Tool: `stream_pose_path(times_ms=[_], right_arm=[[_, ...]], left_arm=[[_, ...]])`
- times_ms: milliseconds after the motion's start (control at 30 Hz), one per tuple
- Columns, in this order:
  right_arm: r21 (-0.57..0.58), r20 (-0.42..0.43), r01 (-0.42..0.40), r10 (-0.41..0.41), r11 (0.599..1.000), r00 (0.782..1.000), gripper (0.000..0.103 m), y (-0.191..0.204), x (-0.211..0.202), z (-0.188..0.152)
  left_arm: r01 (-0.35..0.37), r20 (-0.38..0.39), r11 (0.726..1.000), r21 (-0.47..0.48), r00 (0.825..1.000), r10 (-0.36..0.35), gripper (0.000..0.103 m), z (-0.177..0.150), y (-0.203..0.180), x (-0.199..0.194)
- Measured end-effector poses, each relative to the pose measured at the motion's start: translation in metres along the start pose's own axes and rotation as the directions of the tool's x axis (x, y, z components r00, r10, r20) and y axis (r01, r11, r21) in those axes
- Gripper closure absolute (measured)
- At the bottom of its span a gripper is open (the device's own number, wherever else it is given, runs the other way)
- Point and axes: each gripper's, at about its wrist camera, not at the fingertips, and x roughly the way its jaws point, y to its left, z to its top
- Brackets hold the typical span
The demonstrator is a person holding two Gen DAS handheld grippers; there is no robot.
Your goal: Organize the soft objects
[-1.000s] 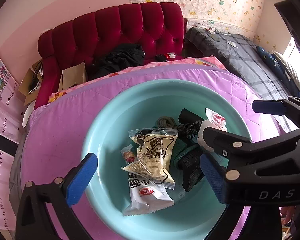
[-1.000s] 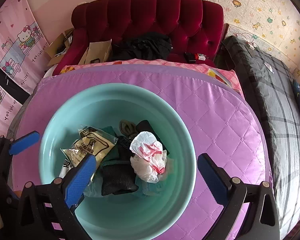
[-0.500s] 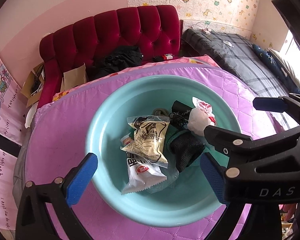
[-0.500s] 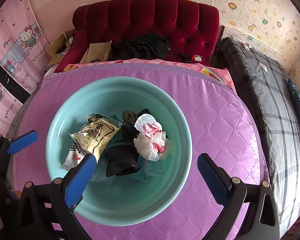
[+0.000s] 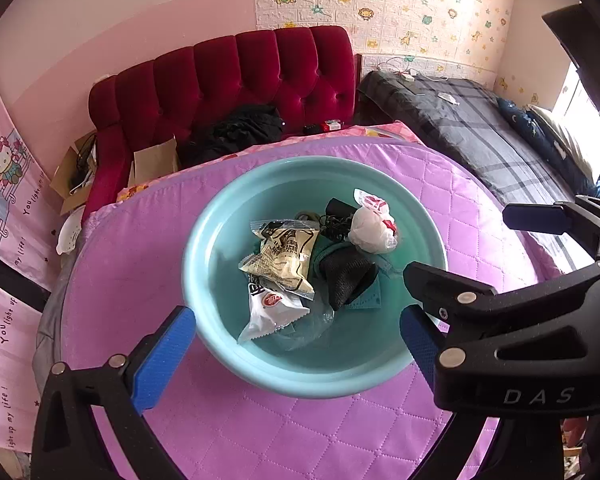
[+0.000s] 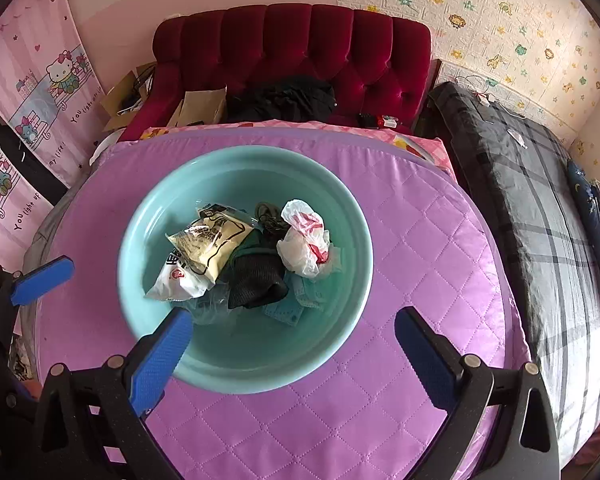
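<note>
Compared with a second ago, both grippers have backed away, so the teal basin (image 5: 204, 280) on the purple quilt (image 6: 420, 248) appears smaller. Left gripper (image 5: 296, 332) and right gripper (image 6: 292, 340) are spread wide, empty, above its near rim; snack packets (image 5: 282, 260) lie inside.

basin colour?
Light teal basin, plain with no pattern; the right wrist view shows it best.
</note>
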Motion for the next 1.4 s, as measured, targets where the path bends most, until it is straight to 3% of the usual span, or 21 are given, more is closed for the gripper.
stream_pose_path(times_ms=[333, 733, 867, 1033, 1400], right_arm=[[0.012, 0.02, 0.011, -0.012, 1.0, 1.0, 0.0, 0.007, -0.027, -0.032], [0.018, 0.033, 0.021, -0.021, 1.0, 0.999, 0.0, 0.01, -0.041, -0.06], [0.007, 0.038, 0.03, -0.03, 1.0, 0.999, 0.0, 0.013, -0.042, -0.066], [0.008, 0.035, 0.022, -0.022, 1.0, 0.999, 0.0, 0.014, -0.042, -0.069], [-0.007, 0.044, 0.024, -0.023, 1.0, 0.999, 0.0, 0.017, -0.045, -0.07]], left_arm=[[-0.036, 0.033, 0.999, 0.019, 0.999, 0.036, 0.0, -0.026, -0.015, -0.031], [-0.069, 0.03, 0.998, -0.013, 0.997, 0.069, 0.0, -0.051, -0.02, -0.042], [-0.095, 0.031, 0.995, -0.013, 0.995, 0.095, 0.0, -0.058, -0.024, -0.044], [-0.069, 0.019, 0.997, -0.037, 0.997, 0.07, 0.0, -0.062, -0.022, -0.044], [-0.086, 0.026, 0.995, -0.047, 0.996, 0.088, 0.0, -0.066, -0.021, -0.049]])
